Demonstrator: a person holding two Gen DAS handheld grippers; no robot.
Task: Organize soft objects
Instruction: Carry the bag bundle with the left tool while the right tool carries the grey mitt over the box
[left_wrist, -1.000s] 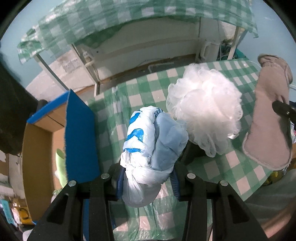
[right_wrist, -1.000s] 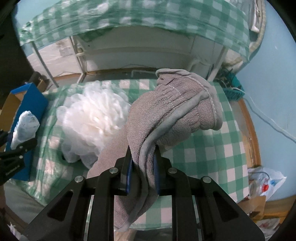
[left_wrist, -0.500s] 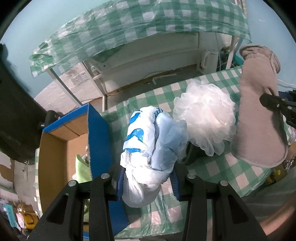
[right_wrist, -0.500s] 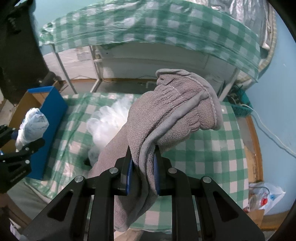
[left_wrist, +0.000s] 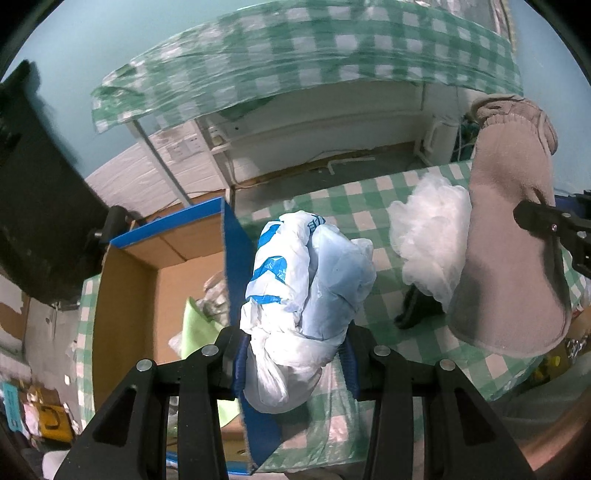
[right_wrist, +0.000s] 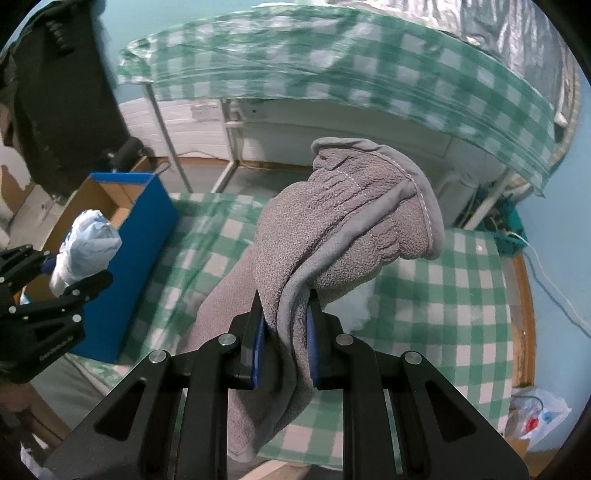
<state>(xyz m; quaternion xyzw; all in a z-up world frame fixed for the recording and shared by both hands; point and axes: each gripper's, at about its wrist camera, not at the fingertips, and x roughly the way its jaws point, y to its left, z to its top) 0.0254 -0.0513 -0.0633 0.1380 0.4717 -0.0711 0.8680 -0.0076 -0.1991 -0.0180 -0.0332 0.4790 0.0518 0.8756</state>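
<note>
My left gripper is shut on a bundled white and blue plastic bag and holds it above the right wall of the blue cardboard box. The bag also shows in the right wrist view, beside the box. My right gripper is shut on a grey mitt, which hangs raised over the checked table. In the left wrist view the mitt covers part of a white mesh bath puff lying on the table.
The open box holds a light green item and crumpled plastic. A second table with a green checked cover stands behind. A dark object lies under the puff. A plastic bag lies on the floor at right.
Both grippers have risen and shifted left. The plastic bag now hangs over the box wall, more of the box interior shows, and the mitt covers more of the puff.
</note>
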